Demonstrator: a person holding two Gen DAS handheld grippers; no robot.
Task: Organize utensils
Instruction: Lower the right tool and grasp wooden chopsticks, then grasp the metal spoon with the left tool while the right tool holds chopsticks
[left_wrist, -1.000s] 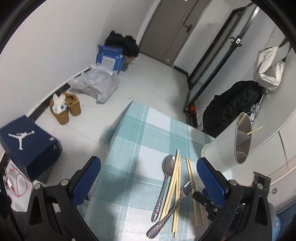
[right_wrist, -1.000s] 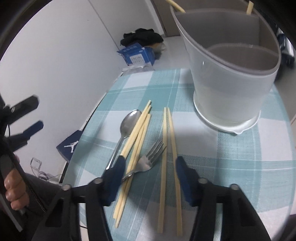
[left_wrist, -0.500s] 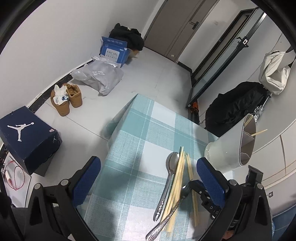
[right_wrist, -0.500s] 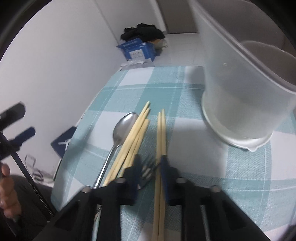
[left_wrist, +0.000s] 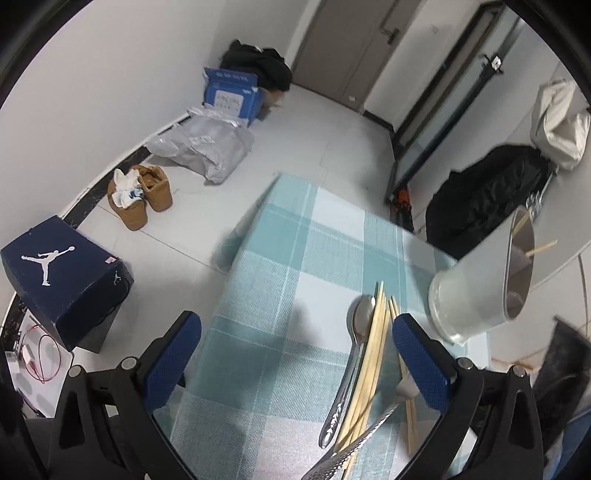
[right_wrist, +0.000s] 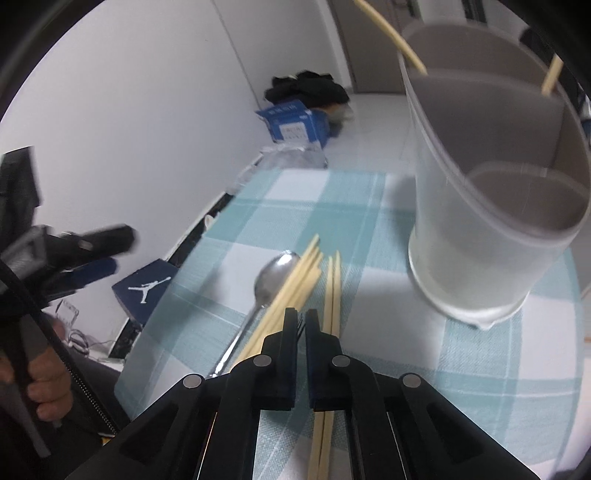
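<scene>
My right gripper (right_wrist: 301, 319) is shut on the fork (right_wrist: 300, 326), whose tines just show between the pads; in the left wrist view the fork (left_wrist: 364, 435) hangs tilted above the table with its patterned handle low. A spoon (right_wrist: 275, 275) and several wooden chopsticks (right_wrist: 332, 291) lie on the teal checked cloth (right_wrist: 369, 221). The grey utensil holder (right_wrist: 491, 184) stands to the right with two chopsticks in it. My left gripper (left_wrist: 295, 354) is open and empty above the table's left edge.
On the floor left of the table are a dark blue shoe box (left_wrist: 62, 273), brown shoes (left_wrist: 140, 195), a grey bag (left_wrist: 207, 144) and a blue carton (left_wrist: 231, 92). A black bag (left_wrist: 487, 199) sits beyond the table.
My right gripper closed on the fork and lifted it off the table. The left gripper drew back and up a little.
</scene>
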